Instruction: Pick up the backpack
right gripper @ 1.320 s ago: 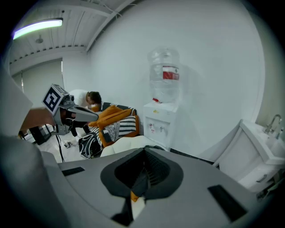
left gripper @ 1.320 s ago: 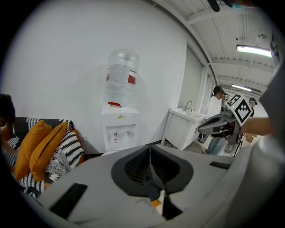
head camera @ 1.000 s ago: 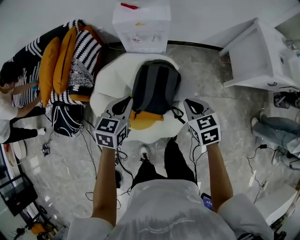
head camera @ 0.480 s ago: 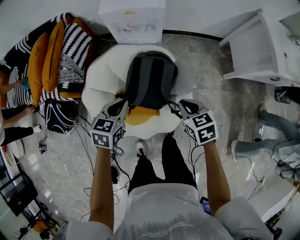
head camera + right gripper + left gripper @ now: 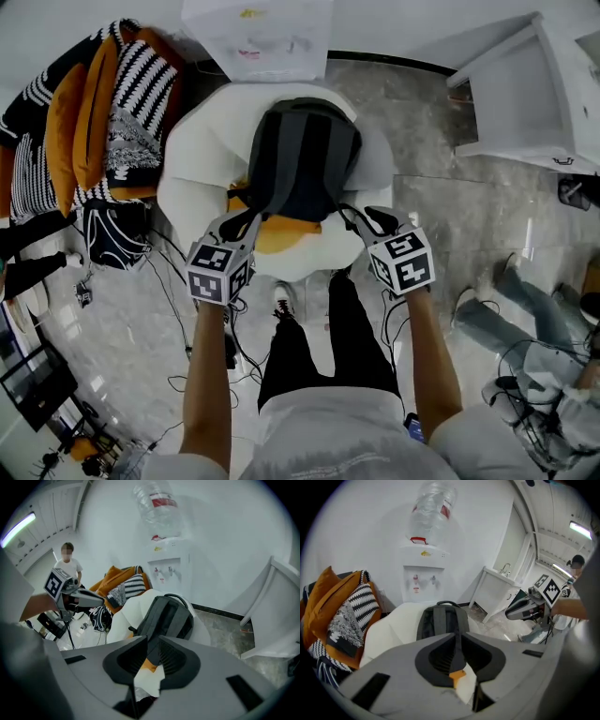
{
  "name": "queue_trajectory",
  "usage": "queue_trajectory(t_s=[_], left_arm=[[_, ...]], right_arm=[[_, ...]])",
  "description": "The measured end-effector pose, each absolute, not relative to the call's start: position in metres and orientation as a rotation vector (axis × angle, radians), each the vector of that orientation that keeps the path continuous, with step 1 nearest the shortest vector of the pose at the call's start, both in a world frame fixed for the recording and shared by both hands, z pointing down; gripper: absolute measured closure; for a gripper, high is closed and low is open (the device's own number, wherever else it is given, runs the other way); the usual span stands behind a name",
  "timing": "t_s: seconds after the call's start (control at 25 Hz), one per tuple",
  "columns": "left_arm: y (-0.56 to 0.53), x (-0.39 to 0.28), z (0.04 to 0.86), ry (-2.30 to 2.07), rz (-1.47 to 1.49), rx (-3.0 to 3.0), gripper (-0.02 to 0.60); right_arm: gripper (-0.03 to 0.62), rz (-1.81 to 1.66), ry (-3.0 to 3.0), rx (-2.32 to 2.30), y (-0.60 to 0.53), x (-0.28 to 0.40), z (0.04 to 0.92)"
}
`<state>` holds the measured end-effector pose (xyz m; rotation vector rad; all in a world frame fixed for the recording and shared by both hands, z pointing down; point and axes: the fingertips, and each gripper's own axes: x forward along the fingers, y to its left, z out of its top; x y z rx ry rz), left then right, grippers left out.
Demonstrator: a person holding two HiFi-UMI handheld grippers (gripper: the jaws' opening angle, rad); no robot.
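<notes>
The backpack (image 5: 305, 159), dark grey with a lighter band down its middle, is laid on a white armchair (image 5: 202, 159) at the middle of the scene. Its top handle is turned to the far side, and its near end is rested on an orange cushion (image 5: 286, 234).

The left hand-held gripper (image 5: 242, 223) is held at the backpack's near left corner and pointed downward. Its jaws have just been opening and are set only narrowly apart. In the left gripper view (image 5: 457, 641) the left strap (image 5: 457, 649) is seen in the gap between them, with the backpack (image 5: 443, 620) beyond. Whether the strap is touched by the pads cannot be told.

The right hand-held gripper (image 5: 364, 218) is held at the near right corner, likewise tilted down. Its jaws have also just been opening and are narrowly parted. In the right gripper view (image 5: 152, 641) the right strap (image 5: 151, 654) is framed between them, with orange and white showing below it.

A water dispenser (image 5: 258, 37) is placed against the far wall behind the armchair. Striped and orange pillows (image 5: 103, 112) are piled at the left, and a white cabinet (image 5: 525, 103) is seen at the far right. Cables (image 5: 178, 300) are strewn over the grey floor (image 5: 441, 206).
</notes>
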<state>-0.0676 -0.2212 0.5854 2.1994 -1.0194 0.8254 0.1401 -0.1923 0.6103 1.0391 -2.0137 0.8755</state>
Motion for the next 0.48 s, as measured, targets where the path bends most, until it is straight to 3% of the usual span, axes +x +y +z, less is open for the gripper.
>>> queue_trajectory(t_s=[0.48], left_arm=[[-0.227,-0.055,0.652,-0.963,0.876,2.163,0.483]], right_arm=[[0.502,0.977,-1.985,0.957,-0.184,0.134,0.676]])
